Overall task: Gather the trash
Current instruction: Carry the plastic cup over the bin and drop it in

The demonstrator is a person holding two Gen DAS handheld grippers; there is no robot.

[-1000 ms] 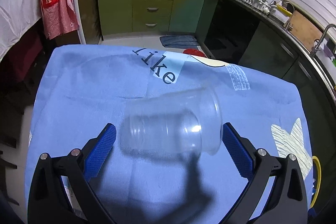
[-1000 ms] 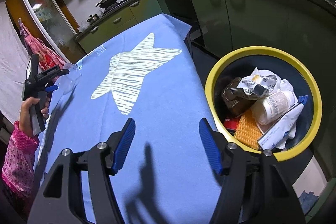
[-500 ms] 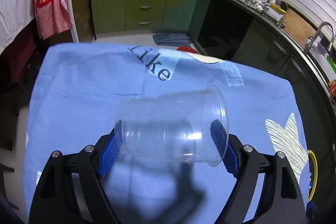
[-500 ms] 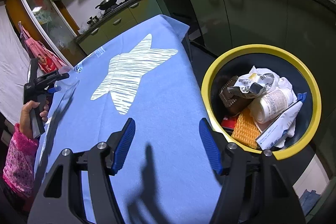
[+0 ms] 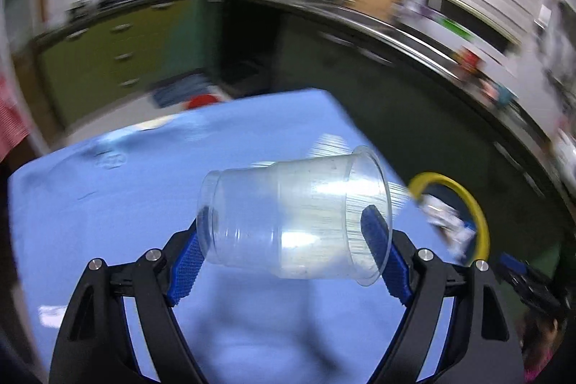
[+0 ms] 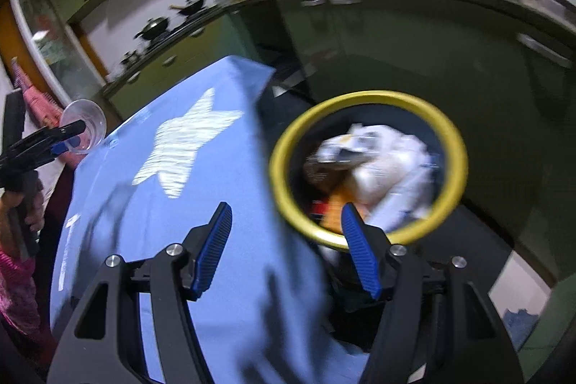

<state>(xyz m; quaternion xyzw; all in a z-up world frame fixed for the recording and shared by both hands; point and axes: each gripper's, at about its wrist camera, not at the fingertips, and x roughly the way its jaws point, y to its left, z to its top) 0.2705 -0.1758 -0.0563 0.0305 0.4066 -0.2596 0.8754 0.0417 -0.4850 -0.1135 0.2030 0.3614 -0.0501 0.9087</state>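
Note:
My left gripper (image 5: 288, 251) is shut on a clear plastic cup (image 5: 288, 222), held on its side above the blue cloth (image 5: 126, 211), its open rim to the right. The cup also shows in the right wrist view (image 6: 84, 125), lifted off the table at the far left. A yellow-rimmed bin (image 6: 363, 96) holding trash stands on the floor beside the table's right edge; it shows in the left wrist view (image 5: 471, 200) too. My right gripper (image 6: 284, 243) is open and empty, over the table's edge next to the bin.
The blue cloth with a white star (image 6: 187, 139) covers the table. Dark green kitchen cabinets (image 6: 396, 35) and a counter run behind the bin. A red item (image 5: 199, 101) lies on the floor beyond the table.
My left gripper has closed on the cup, lifted it off the cloth and swung right toward the bin. My right gripper has shifted slightly toward the bin. Both views are motion-blurred.

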